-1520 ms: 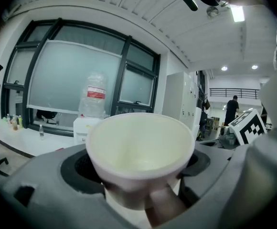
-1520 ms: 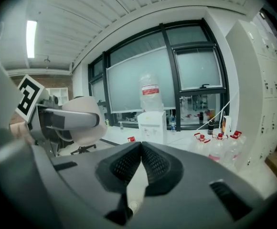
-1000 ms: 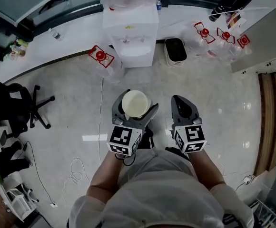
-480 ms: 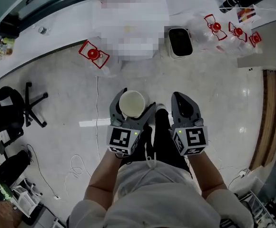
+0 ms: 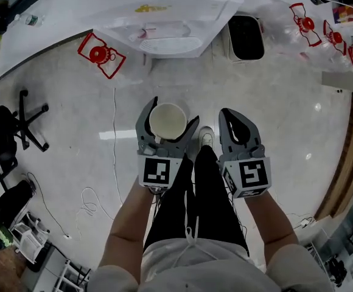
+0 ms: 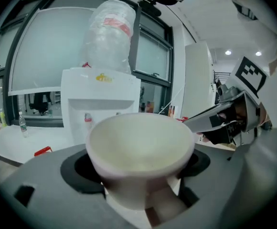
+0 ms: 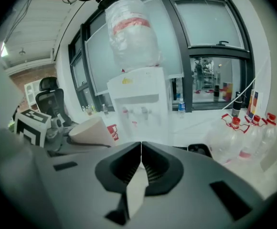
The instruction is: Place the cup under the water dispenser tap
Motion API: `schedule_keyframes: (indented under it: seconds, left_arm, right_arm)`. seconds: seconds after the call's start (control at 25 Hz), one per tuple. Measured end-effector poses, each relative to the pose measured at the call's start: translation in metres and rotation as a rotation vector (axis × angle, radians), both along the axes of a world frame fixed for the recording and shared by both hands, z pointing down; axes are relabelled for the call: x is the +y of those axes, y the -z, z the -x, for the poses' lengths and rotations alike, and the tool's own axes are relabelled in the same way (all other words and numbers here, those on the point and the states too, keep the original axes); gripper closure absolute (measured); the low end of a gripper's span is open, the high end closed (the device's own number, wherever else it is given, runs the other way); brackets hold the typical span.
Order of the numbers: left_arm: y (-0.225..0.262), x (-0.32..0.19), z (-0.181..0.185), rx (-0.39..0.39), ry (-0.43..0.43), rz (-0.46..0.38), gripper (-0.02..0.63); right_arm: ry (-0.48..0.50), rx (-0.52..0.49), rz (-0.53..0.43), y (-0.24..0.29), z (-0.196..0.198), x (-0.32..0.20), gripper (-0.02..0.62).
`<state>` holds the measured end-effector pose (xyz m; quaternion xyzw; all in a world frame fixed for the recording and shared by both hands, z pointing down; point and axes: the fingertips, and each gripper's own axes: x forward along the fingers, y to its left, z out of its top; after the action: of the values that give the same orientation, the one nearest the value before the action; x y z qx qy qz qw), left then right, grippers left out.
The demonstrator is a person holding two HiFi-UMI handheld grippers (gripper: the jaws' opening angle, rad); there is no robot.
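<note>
Left gripper (image 5: 169,115) is clamped wide round the cup (image 6: 139,144), mouth up, I'd guess so it can slide straight under a tap. The right gripper (image 7: 141,149) sits beside it, jaws pressed together and empty. Ahead it's bare floor (image 5: 274,96) up to the dispenser (image 5: 170,17), with a jug (image 5: 98,55) left and a bin (image 5: 246,38) right, so the middle lane looks free.

A person wears a white top (image 5: 182,271), black trousers (image 5: 192,205) and a white shoe (image 5: 206,137); the grey left gripper (image 5: 168,118) and right gripper (image 5: 227,114) bear black-and-white marker cubes (image 5: 160,170).
</note>
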<state>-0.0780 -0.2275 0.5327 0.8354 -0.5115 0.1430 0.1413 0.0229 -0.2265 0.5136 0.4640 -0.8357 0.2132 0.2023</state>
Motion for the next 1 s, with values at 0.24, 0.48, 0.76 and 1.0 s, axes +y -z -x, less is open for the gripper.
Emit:
schedule_keyframes:
  seconds: [0.24, 0.48, 0.76, 1.0]
  left_arm:
    - [-0.083, -0.021, -0.001, -0.020, 0.048, 0.031, 0.143]
    - [-0.137, -0.063, 0.001, -0.036, 0.072, 0.002, 0.143]
    - [-0.155, -0.113, -0.003, -0.058, 0.073, -0.035, 0.143]
    - [-0.173, -0.149, -0.006, -0.105, 0.038, -0.053, 0.143]
  right_arm:
    - [0.056, 0.026, 0.009, -0.078, -0.001, -0.007, 0.569]
    - [0.070, 0.042, 0.023, -0.120, 0.000, -0.026, 0.569]
    - [0.061, 0.040, 0.005, -0.139, 0.000, -0.048, 0.569]
    - [0.054, 0.053, 0.001, -0.144, 0.000, -0.066, 0.569]
